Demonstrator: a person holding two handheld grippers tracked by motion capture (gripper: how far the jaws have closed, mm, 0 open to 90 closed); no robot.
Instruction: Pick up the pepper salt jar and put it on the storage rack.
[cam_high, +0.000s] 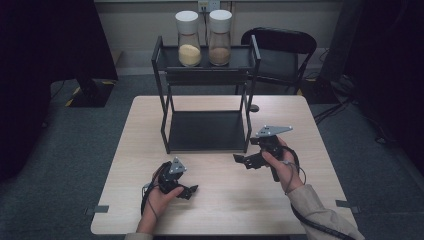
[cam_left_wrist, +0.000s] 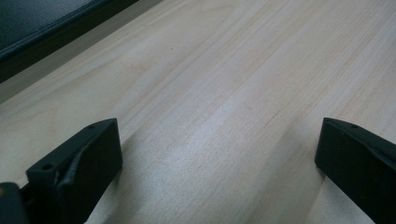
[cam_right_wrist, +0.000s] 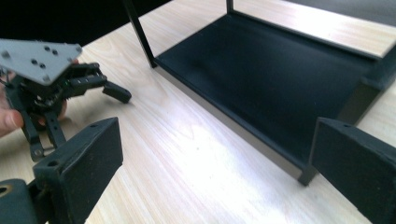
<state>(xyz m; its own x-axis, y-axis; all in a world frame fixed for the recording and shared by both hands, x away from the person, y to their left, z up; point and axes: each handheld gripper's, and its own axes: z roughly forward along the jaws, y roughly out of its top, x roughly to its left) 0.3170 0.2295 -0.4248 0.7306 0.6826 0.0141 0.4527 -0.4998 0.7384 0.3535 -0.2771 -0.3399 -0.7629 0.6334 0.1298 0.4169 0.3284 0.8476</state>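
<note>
A person is holding two grippers over a pale wood table, both empty. The left gripper is sitting low near the table's front edge, its jaws spread wide over bare wood in its own view. The right gripper is hovering just in front of a black rack, jaws likewise spread apart and gripping nothing. The rack is standing at the table's middle, toward the far side: a thin-posted metal frame with two flat shelves, the lower one dark, matte and bare. Two jars with white lids are standing side by side on the upper shelf, one holding yellowish grains, the other brownish. A black chair is standing behind the table.
</note>
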